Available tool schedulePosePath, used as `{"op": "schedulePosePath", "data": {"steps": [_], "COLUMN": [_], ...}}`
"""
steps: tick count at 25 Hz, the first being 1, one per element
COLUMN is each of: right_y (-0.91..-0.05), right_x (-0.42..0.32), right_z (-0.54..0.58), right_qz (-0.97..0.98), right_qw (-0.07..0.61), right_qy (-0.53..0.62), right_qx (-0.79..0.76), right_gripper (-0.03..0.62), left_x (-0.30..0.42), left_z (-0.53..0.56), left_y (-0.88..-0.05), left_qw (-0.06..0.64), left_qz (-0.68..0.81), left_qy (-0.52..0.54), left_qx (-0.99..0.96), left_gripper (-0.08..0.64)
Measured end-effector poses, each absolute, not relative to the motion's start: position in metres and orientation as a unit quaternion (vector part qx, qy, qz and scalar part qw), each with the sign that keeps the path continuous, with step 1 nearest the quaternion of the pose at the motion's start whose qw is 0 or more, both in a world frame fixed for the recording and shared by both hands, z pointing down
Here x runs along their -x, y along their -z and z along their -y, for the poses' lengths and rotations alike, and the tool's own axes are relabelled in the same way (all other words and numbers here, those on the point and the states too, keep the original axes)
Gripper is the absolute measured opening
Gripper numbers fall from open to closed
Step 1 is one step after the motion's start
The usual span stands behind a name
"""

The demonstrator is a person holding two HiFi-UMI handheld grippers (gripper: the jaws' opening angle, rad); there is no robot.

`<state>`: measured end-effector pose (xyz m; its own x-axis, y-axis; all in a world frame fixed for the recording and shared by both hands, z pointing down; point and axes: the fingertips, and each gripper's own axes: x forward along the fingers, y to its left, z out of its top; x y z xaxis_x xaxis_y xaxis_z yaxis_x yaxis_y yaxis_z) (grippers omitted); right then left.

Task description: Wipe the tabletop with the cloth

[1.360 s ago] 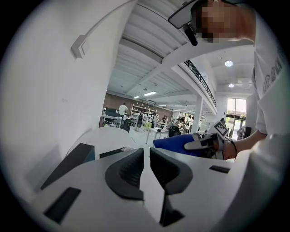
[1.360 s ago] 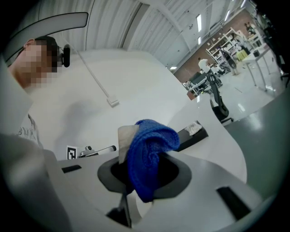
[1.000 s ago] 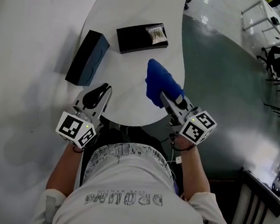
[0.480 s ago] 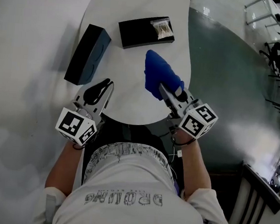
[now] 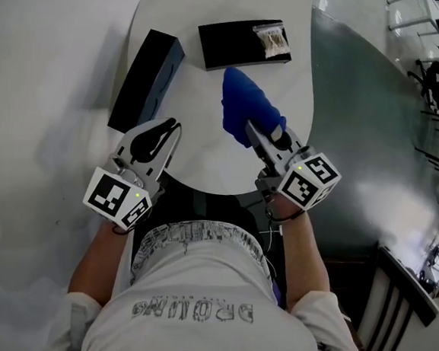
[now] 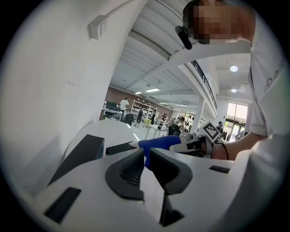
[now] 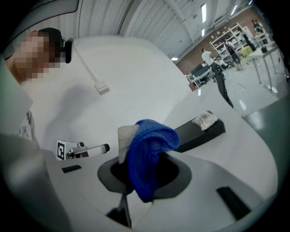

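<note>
A blue cloth (image 5: 243, 106) lies bunched on the white rounded tabletop (image 5: 199, 142), its far end close to a black tray. My right gripper (image 5: 255, 134) is shut on the cloth's near end, low over the table's right half. In the right gripper view the cloth (image 7: 149, 154) hangs folded out of the shut jaws of my right gripper (image 7: 140, 174). My left gripper (image 5: 159, 136) hovers over the table's near left edge, shut with nothing in it. The left gripper view shows my left gripper (image 6: 146, 158) with its dark pads together, and the cloth (image 6: 158, 144) beyond.
A long black box (image 5: 145, 80) lies at the table's left edge. A flat black tray (image 5: 238, 44) holding a small clear packet (image 5: 271, 38) sits at the far side. Grey-green floor (image 5: 361, 130) lies right of the table, and a dark chair (image 5: 399, 301) stands at lower right.
My right gripper has pushed the cloth forward across the table, closer to the black tray. The left gripper has edged slightly forward and stays shut.
</note>
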<state>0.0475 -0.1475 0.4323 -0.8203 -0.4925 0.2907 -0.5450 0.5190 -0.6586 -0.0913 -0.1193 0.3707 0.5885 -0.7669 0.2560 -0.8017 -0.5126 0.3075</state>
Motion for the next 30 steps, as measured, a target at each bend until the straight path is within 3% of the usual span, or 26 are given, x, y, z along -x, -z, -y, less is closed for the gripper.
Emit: {"op": "schedulePosePath", "data": {"steps": [25,30], "right_y": [-0.539,-0.574], "right_x": [0.072,0.075], "right_z": [0.163,0.168], "right_qz": [0.844,0.826], "right_qw": [0.12,0.176], "right_qy": [-0.455,-0.453], "right_qx": [-0.258,-0.285], "right_gripper": [0.092,0.091], "left_x": [0.19,0.206], "left_z": [0.1,0.096], "left_y": [-0.387,-0.392], "left_qw": [0.246,0.252], "left_qz": [0.499,0.511], "left_qy": [-0.021,-0.022], "left_qx": [-0.831,-0.821], "left_gripper": [0.054,0.055]}}
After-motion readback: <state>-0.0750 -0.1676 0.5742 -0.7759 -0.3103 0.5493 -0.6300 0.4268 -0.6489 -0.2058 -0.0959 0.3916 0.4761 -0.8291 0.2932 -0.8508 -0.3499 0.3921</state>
